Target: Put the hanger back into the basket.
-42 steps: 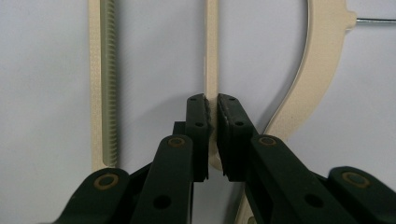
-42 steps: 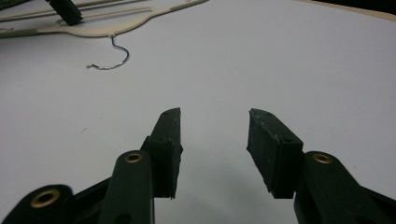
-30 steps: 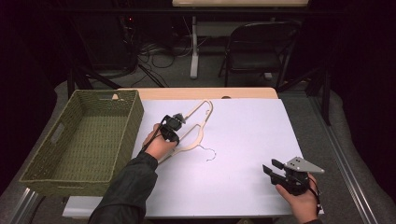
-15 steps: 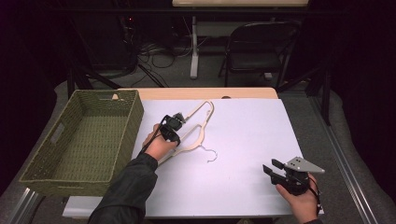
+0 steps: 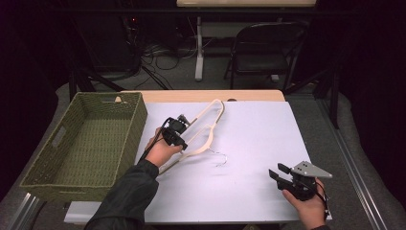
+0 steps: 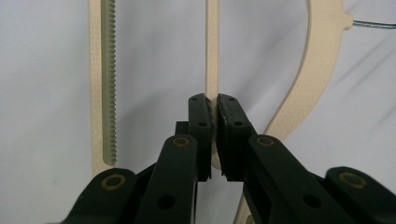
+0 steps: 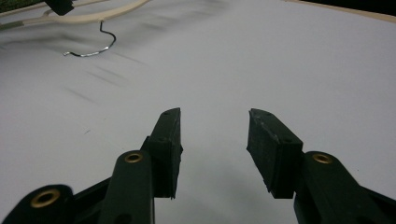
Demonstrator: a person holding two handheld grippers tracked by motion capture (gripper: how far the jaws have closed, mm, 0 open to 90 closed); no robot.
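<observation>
Nothing has moved: hanger on white table, dark room.

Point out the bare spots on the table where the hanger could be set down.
Bare white table lies right of the hanger, up to the far edge, and between its hook and the right gripper. The strip beside the basket, around the left gripper, is crowded.

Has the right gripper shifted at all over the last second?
No. In the high view the right gripper sits at the same spot near the white sheet's front right corner.
</observation>
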